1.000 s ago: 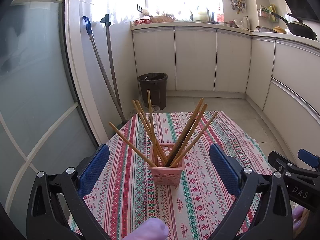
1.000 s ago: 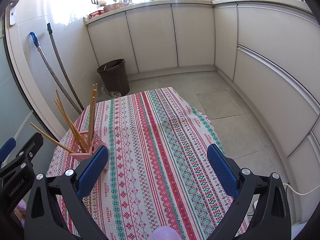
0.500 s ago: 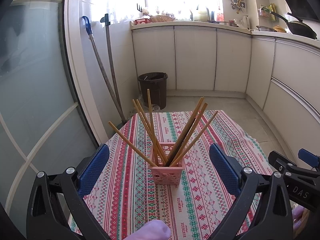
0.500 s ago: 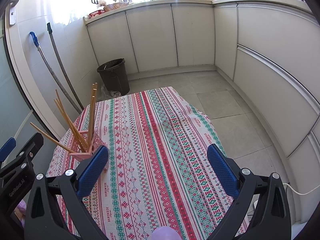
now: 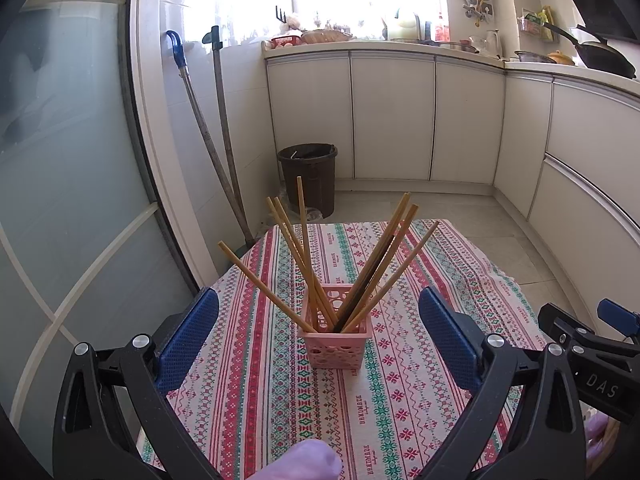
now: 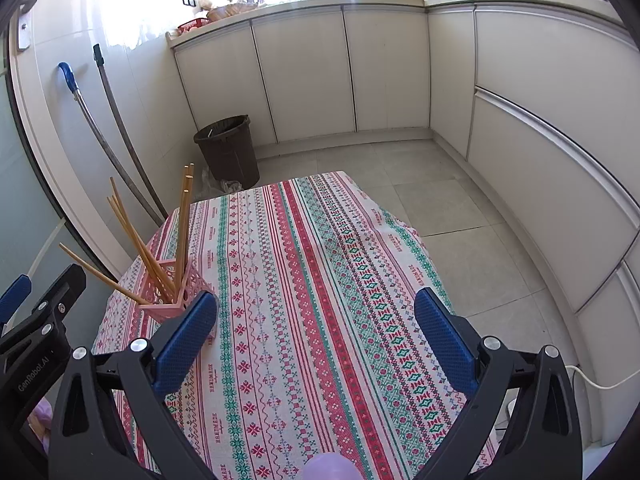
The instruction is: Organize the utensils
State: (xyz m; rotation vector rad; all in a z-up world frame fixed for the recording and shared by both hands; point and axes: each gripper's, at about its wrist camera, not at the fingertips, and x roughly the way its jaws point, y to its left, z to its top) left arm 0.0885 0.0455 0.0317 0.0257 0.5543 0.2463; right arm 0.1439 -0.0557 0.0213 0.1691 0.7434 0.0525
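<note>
A pink perforated basket (image 5: 335, 344) stands upright on the striped tablecloth (image 5: 256, 392). Several wooden chopsticks (image 5: 308, 260) fan out of it, with one dark one among them. My left gripper (image 5: 318, 336) is open and empty; the basket sits between its blue pads, apart from both. In the right wrist view the basket (image 6: 176, 300) with its chopsticks (image 6: 182, 232) sits at the table's left edge, just beyond the left pad. My right gripper (image 6: 316, 336) is open and empty over the tablecloth (image 6: 300, 280).
A dark bin (image 6: 228, 152) stands on the tiled floor beyond the table's far edge. Two mop handles (image 5: 208, 136) lean on the wall at the left. White cabinets (image 6: 540, 120) run along the back and right. The right gripper's body shows in the left wrist view (image 5: 592, 364).
</note>
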